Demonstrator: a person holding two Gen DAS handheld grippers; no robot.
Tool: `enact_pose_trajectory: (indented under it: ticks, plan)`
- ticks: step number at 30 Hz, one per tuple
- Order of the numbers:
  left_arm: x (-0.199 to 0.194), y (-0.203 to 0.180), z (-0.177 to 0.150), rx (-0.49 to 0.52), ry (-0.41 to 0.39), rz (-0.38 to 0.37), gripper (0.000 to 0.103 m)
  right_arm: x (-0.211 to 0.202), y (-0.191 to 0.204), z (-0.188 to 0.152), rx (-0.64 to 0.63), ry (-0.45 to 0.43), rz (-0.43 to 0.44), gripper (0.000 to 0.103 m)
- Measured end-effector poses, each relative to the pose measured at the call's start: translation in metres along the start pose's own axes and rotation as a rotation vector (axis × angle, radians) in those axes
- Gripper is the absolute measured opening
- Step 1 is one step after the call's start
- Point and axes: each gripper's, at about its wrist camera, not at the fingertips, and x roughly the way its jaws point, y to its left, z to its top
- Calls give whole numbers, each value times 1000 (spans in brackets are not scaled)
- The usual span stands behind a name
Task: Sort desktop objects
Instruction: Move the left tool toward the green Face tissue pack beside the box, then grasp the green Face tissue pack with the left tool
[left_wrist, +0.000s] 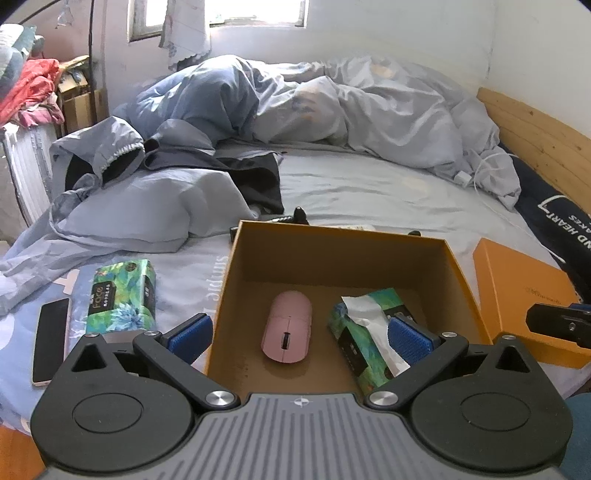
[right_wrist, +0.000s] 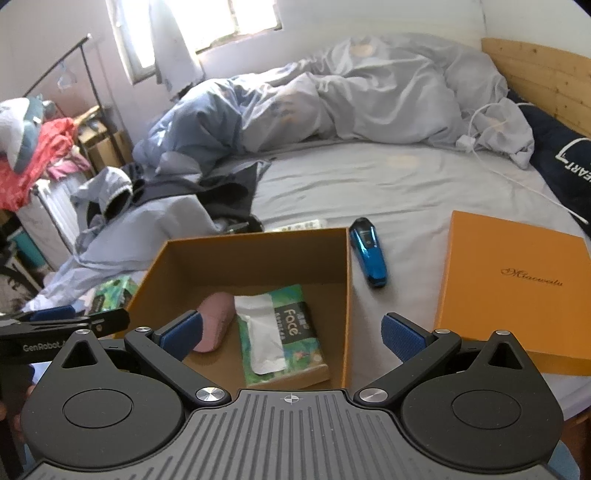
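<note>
Here, an open orange box (left_wrist: 236, 280) sat on a bed (left_wrist: 369, 192), holding a pink mouse (left_wrist: 287, 325) and a tissue pack (left_wrist: 364, 332). Both the left gripper (left_wrist: 299, 338) and right gripper (right_wrist: 293, 332) hovered wide open and empty. A second pack (left_wrist: 122, 295) and phone (left_wrist: 51, 339) lay left; a blue gadget (right_wrist: 369, 256) and lid (right_wrist: 513, 288) lay right.

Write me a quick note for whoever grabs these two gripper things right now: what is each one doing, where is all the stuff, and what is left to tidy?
Left gripper: open, empty, over the orange box.
Right gripper: open, empty, at the box's near right corner.
Done: pink mouse and opened tissue pack lie in the box.
Left to sort, all on the bed: sealed tissue pack and phone left of the box, blue device right of it, a small dark item and a white one behind it, too hidden to name.
Orange lid lies far right, off the box.
</note>
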Motion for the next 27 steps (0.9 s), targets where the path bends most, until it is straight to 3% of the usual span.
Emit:
enact_pose_trajectory:
  ticks: [15,21,24,27]
  plan:
    - [-16,53,43,-63,-112,101,103,-28,17,17,20,-49,45,103]
    - [-6,95,59,-128,-152,201,103,-35,24,17,16,-72,69,103]
    - [8,119,63,-199,-125,249,103,-34,25,13,11,-74,71,103]
    - [25,141,61,-250,-94,249,103,-29,19,11,22,-59,66,103]
